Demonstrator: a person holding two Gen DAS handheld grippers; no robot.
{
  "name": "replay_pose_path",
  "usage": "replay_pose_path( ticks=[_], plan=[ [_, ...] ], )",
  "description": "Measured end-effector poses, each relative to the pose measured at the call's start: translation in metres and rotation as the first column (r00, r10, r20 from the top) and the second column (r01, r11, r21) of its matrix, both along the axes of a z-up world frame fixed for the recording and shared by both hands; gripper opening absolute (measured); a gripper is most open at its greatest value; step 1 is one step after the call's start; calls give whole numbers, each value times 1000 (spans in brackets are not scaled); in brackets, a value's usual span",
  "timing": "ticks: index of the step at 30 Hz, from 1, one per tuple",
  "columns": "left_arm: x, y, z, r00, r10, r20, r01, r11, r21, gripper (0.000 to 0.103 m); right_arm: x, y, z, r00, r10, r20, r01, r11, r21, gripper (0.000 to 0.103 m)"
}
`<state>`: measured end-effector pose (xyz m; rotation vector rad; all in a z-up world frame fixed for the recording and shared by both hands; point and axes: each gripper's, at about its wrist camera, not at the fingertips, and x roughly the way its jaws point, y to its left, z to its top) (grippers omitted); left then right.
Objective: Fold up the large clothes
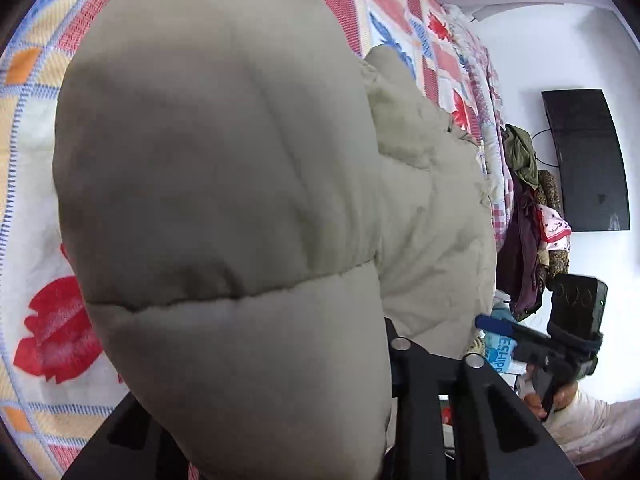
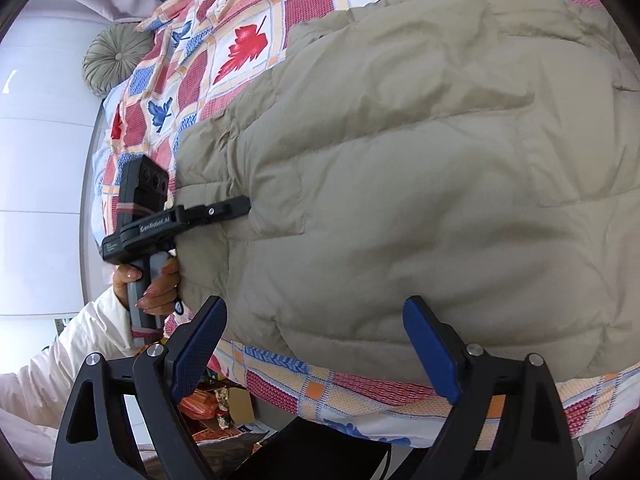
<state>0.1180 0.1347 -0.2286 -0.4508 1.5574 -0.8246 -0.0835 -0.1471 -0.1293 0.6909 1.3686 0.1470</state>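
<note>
A large beige puffer coat [image 2: 400, 168] lies spread on a bed with a patchwork leaf bedspread [image 2: 240, 52]. My left gripper [image 2: 240, 205] shows at the coat's left edge, shut on a fold of it. In the left wrist view the lifted coat fabric [image 1: 224, 200] fills the frame and hides the left fingertips. My right gripper [image 2: 316, 352] is open and empty, its blue pads [image 2: 198, 344] hovering over the coat's near hem at the bed edge. It also shows in the left wrist view [image 1: 500, 326] at the lower right.
A round grey cushion [image 2: 114, 58] lies at the head of the bed. A pile of clothes [image 1: 528, 216] and a dark wall screen [image 1: 586, 160] stand beyond the bed. A box with orange packets [image 2: 212, 404] sits on the floor below the bed edge.
</note>
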Motion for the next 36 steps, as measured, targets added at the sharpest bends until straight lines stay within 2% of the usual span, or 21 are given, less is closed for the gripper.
replay_pose_path(
  ticks=[5,6,7,8,10,15,20,22,27,30,31,35,36],
  plan=[
    [-9,-3,34,1000,26,11,-26,999,-39,25,2,-32,14,998,-47,49,52,993,-102,89],
    [-11,-5,41,999,31,11,-30,998,-48,22,4,-40,16,996,-65,66,74,988,-134,70],
    [-13,-8,50,999,32,12,-32,998,-55,22,6,-47,16,994,-79,73,90,983,-162,33],
    [-15,-12,60,999,32,17,-31,998,-58,22,10,-55,13,994,-91,68,102,977,-190,21],
    [-21,-24,81,999,15,39,-13,998,-63,22,19,-67,4,992,-104,73,117,971,-209,13],
    [-32,-71,131,995,-31,92,36,998,-54,22,40,-73,-20,991,-57,117,86,960,-265,12],
    [-44,-139,164,990,-79,113,78,997,12,22,62,-85,-47,987,-89,132,115,972,-205,10],
    [-48,-168,172,990,-87,115,83,996,44,22,69,-91,-55,986,-105,127,126,977,-173,6],
    [-56,-234,182,988,-92,127,77,990,117,22,79,-106,-76,988,-116,103,125,988,-87,1],
    [-59,-267,185,984,-124,129,102,981,165,23,79,-118,-82,985,-155,80,155,988,-1,0],
    [-60,-281,184,982,-140,127,116,977,180,27,77,-123,-80,984,-164,71,163,986,27,0],
    [-65,-328,173,969,-218,118,190,958,213,28,53,-150,-60,975,-202,94,196,978,67,1],
    [-66,-337,167,966,-236,107,211,956,204,39,41,-160,-51,970,-216,111,210,975,65,5]
  ],
)
